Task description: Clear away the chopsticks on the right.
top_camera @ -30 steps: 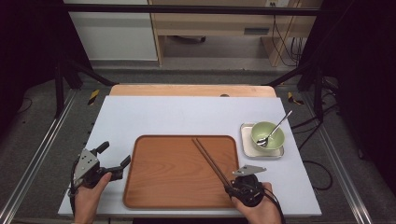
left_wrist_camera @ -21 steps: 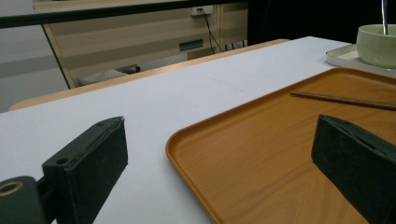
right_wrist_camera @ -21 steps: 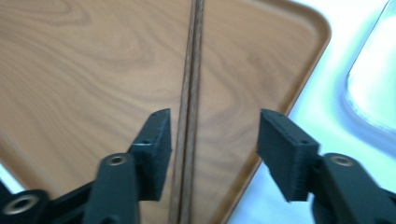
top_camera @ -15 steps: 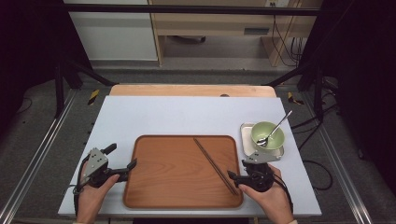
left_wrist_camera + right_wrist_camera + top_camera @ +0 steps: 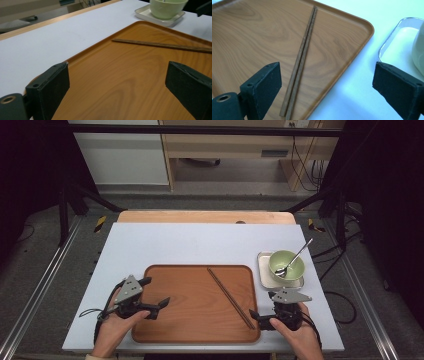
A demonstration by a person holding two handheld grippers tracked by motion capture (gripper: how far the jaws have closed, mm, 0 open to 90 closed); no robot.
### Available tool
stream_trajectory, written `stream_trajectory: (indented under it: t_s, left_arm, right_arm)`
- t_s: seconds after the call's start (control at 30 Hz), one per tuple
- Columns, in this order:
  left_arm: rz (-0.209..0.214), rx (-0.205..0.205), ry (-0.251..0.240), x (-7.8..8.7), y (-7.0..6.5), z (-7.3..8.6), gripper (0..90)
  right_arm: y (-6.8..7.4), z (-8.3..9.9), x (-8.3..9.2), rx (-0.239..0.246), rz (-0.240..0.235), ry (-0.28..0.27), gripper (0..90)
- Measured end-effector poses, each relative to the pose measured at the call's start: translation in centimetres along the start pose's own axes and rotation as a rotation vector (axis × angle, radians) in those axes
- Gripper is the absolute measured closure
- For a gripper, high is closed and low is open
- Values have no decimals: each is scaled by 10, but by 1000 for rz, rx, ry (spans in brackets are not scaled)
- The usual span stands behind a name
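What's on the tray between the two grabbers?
A pair of brown chopsticks on the wooden tray, nearer the right gripper than the left gripper. The high view shows it.

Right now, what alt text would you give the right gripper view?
Two open black fingers frame a pair of brown chopsticks lying side by side on a wooden tray, with nothing held between them. To the right, on the white table, sits a small metal dish with the edge of a pale green bowl.

A pair of dark wooden chopsticks (image 5: 231, 297) lies flat and side by side, touching, slanting across the right part of the brown tray (image 5: 185, 320), tips near its front right corner.
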State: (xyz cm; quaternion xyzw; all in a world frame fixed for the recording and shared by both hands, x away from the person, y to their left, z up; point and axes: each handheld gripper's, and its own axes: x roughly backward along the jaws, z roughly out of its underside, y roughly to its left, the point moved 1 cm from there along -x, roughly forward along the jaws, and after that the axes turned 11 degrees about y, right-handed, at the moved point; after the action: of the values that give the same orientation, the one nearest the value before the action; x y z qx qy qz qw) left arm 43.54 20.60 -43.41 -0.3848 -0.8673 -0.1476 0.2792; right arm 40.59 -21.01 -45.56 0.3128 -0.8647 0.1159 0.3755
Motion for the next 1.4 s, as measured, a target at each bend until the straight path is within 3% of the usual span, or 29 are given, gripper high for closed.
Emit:
stream_trajectory:
  t_s: [0.13,0.27,0.4,0.53,0.6,0.7,0.9,1.03,1.13,1.4]
  left_arm:
    - [27,-50,27,-15,-14,-22,66]
    - [38,-81,60,-29,-27,-38,88]
    - [43,-88,94,-41,-40,-46,137]
    - [44,-117,139,-49,-52,-50,188]
    - [32,-138,160,-51,-55,-51,272]
    - [33,-137,158,-54,-56,-53,395]
    - [51,-147,207,-68,-51,-55,673]
    - [31,-129,243,-81,-47,-56,840]
    - [53,-105,243,-91,-46,-59,883]
    - [56,-123,302,-126,-54,-68,897]
  right_arm:
    - [-3,5,2,7,39,1,134]
    - [-11,9,14,-33,51,-64,151]
    - [-12,14,17,-29,95,-103,139]
    - [-13,16,19,-37,106,-126,144]
    - [-14,17,17,-47,98,-129,148]
    - [-15,17,13,-56,84,-123,152]
    - [-17,18,8,-68,83,-103,154]
    - [-19,19,9,-74,72,-106,157]
    - [-21,20,9,-74,77,-104,156]
    - [-22,20,9,-77,72,-101,155]
